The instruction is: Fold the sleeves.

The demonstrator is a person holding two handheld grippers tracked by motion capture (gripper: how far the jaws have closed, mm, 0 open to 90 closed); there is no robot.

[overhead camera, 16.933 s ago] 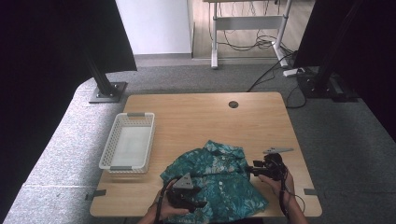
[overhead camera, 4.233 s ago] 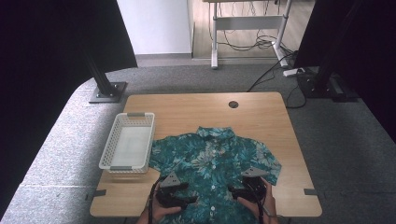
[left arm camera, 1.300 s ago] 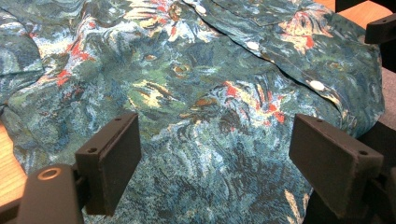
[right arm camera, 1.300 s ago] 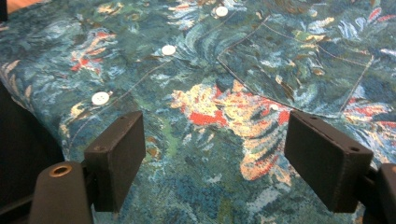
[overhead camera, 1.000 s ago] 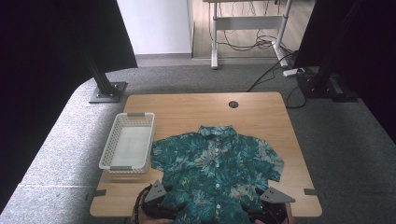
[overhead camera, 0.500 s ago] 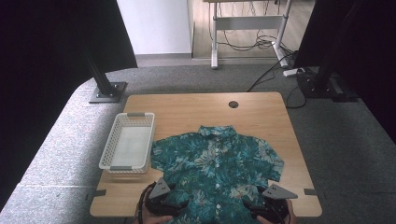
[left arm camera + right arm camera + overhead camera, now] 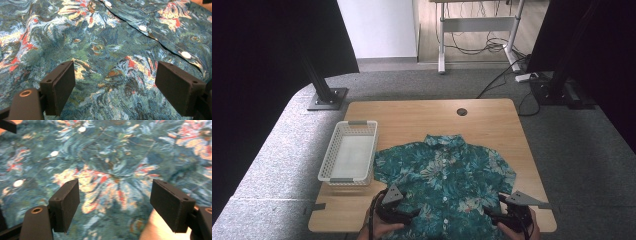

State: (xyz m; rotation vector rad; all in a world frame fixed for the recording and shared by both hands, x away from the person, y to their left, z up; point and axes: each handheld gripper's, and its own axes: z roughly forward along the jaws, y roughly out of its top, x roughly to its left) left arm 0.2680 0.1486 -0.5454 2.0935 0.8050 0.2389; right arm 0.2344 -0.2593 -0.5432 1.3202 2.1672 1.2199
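The shirt [image 7: 444, 180] lies flat, collar away from the person, its hem directly under both grippers, left [image 7: 404, 216] and right [image 7: 496, 216], jaws spread, each equally near its own hem corner.

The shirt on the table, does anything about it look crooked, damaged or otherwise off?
Nothing stands out. The floral shirt lies spread flat and buttoned on the wooden table, collar away from the person, beside the white basket. Both grippers hang open over its near hem.

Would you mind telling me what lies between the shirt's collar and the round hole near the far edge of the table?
Nothing: in the high view, bare wood separates the shirt collar from the hole in the table.
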